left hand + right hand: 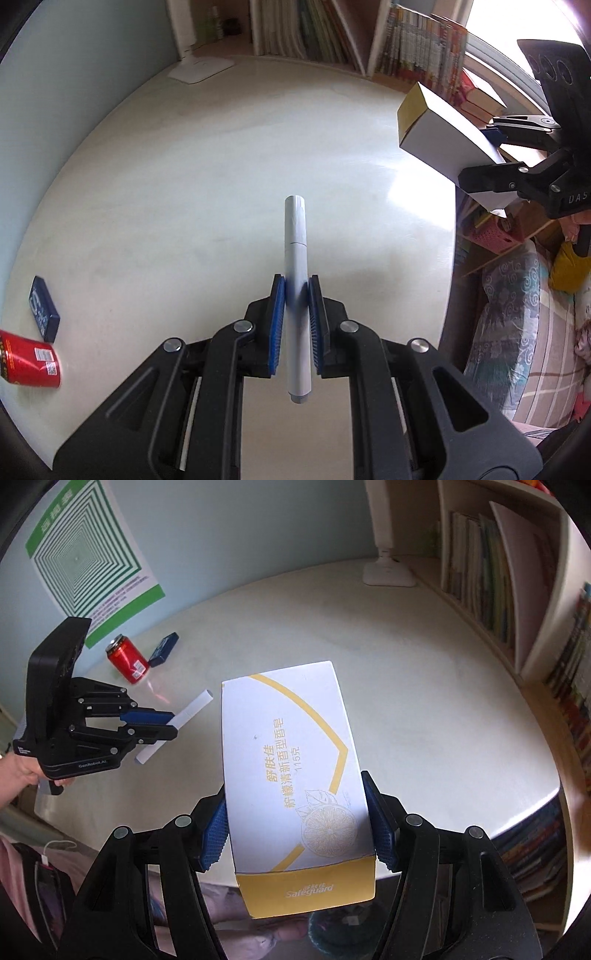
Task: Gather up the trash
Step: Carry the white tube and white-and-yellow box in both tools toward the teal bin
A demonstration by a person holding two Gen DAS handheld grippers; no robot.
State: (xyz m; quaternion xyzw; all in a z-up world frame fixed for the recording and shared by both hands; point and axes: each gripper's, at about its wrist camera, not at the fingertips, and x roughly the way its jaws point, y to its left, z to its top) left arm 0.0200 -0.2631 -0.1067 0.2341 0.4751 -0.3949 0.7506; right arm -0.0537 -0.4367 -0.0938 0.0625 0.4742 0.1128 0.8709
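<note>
My left gripper (296, 295) is shut on a white marker pen (295, 236), which sticks out forward between the blue pads above the pale desk (184, 166). The same left gripper (168, 723) and pen (192, 707) show at the left of the right wrist view. My right gripper (295, 805) is shut on a white and yellow soap box (288, 746), held by its two long sides above the desk's near edge. That box (439, 136) appears at the upper right of the left wrist view in the right gripper (491, 155). A red can (127, 659) and a dark blue small box (164, 649) lie by the wall.
The red can (29, 363) and blue box (43, 308) sit at the desk's left edge in the left wrist view. A white lamp base (388, 574) stands at the back. Bookshelves (480, 576) line the right side. A green poster (88, 557) hangs on the wall. Bedding (517, 314) lies beyond the desk.
</note>
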